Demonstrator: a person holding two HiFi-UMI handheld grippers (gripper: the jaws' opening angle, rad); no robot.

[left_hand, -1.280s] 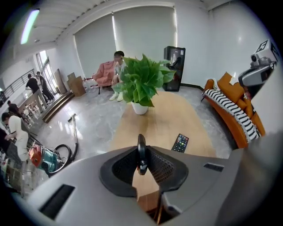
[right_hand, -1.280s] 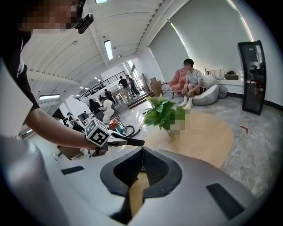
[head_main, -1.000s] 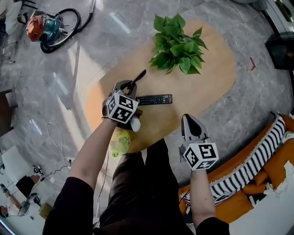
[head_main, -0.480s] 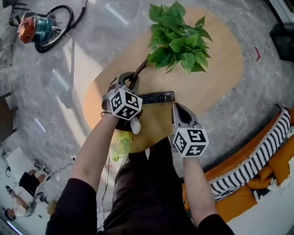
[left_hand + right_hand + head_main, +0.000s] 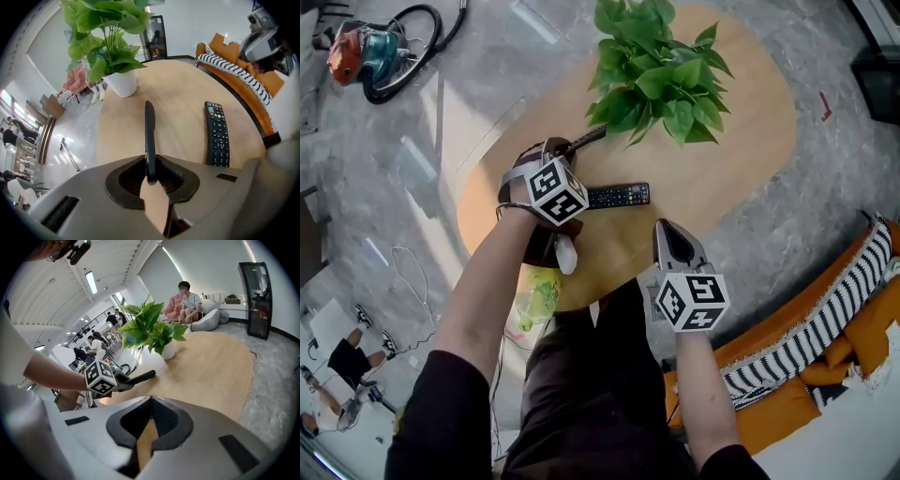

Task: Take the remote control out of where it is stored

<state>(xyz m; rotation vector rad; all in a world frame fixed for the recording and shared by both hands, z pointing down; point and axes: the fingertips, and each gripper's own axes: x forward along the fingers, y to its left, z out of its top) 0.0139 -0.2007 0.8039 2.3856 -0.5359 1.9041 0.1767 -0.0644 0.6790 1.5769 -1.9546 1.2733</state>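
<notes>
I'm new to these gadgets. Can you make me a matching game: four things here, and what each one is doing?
Things:
1 left gripper
2 right gripper
3 remote control
4 plant

States:
A lies flat on the table
B shut, holding nothing
C stands in a white pot
D clamped on a slim black object

Pairs: 1-D, 2-B, 3-A, 4-C

Black remote; dark stick; tan table.

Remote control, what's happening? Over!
Left gripper shut on thin black bar. Right gripper shut, empty. Remote control lying on wooden table, untouched. Nothing in the way.
</notes>
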